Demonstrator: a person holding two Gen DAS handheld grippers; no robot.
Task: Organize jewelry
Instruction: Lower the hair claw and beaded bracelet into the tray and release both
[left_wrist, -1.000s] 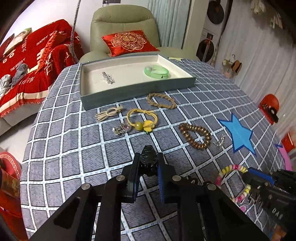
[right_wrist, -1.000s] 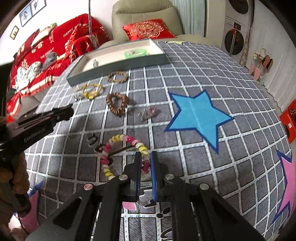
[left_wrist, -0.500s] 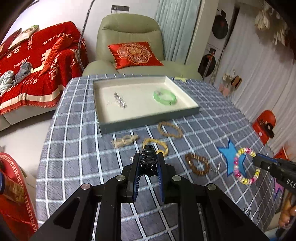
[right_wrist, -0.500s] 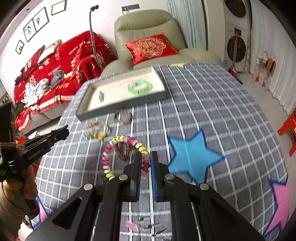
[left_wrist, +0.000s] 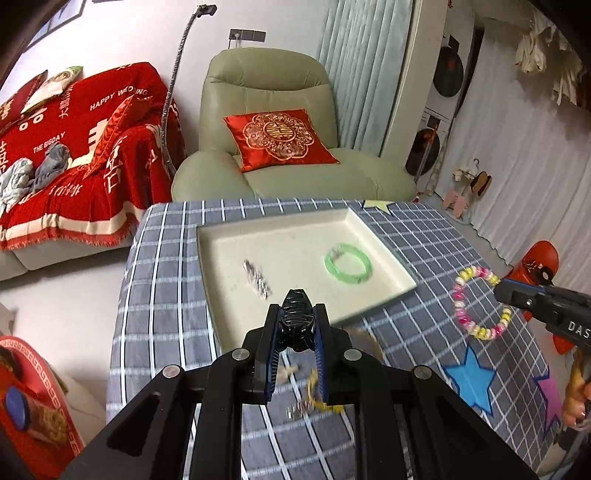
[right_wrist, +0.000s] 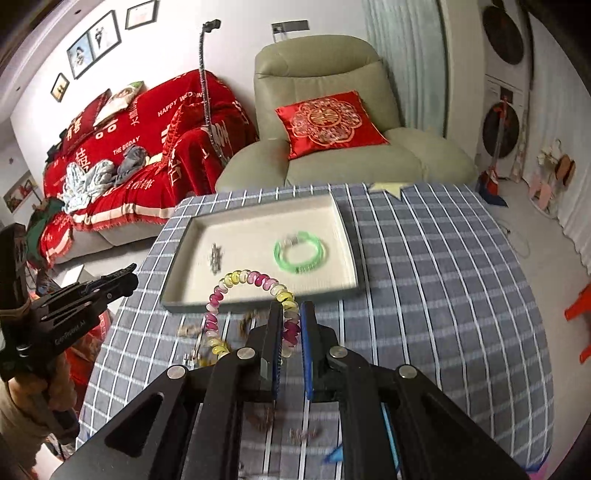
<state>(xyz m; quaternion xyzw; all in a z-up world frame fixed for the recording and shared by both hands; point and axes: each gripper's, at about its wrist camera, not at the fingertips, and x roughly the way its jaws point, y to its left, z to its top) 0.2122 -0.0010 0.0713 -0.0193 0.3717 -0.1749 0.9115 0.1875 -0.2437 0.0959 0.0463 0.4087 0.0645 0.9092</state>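
Observation:
My left gripper is shut on a black hair claw clip, held above the near edge of the cream tray. My right gripper is shut on a pink-and-yellow bead bracelet, held above the table just short of the tray; the bracelet also shows in the left wrist view. In the tray lie a green bangle and a small silver piece. Several more pieces, blurred, lie on the cloth under the grippers.
The table has a grey checked cloth with blue star patches. A green armchair with a red cushion stands behind the table. A red-covered sofa is at the left.
Both grippers have risen from the table and moved toward the tray. The right one lifted the bead bracelet off the cloth; the left one kept the clip.

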